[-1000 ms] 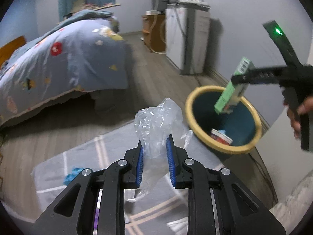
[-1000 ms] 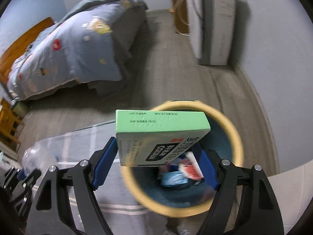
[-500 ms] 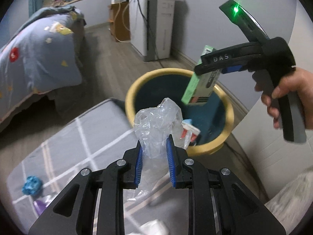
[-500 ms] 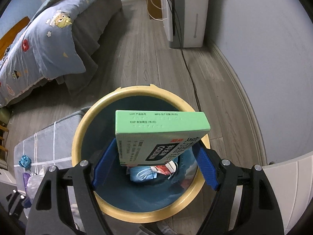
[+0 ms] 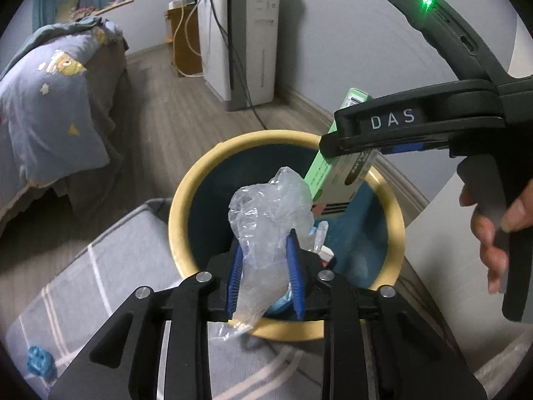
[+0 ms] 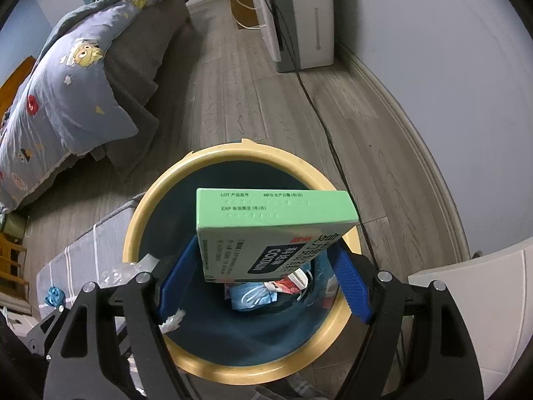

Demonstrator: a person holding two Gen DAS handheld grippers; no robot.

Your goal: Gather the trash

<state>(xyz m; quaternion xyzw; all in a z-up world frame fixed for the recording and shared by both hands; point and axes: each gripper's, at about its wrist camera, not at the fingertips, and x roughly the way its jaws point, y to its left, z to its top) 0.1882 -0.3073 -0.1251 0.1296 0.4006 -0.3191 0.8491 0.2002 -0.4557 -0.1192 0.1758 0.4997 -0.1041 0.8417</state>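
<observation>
At frame centre, the left gripper (image 5: 265,275) pinches a crumpled clear plastic bag (image 5: 268,213) and the right gripper (image 6: 263,278) clasps a green medicine box (image 6: 266,233), both over the yellow-rimmed trash bin (image 6: 146,206); the drop-off step seems at hand, calling next for both jaws to part.

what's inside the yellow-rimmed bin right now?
In the bin: a blue face mask and a red-and-white wrapper. The green box, held above by the right gripper, hides the rest.

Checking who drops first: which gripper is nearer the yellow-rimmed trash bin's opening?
Hard to separate; left, slightly. The left gripper holds the clear plastic bag over the yellow-rimmed trash bin's near edge. The right gripper holds the green box over its middle.
</observation>
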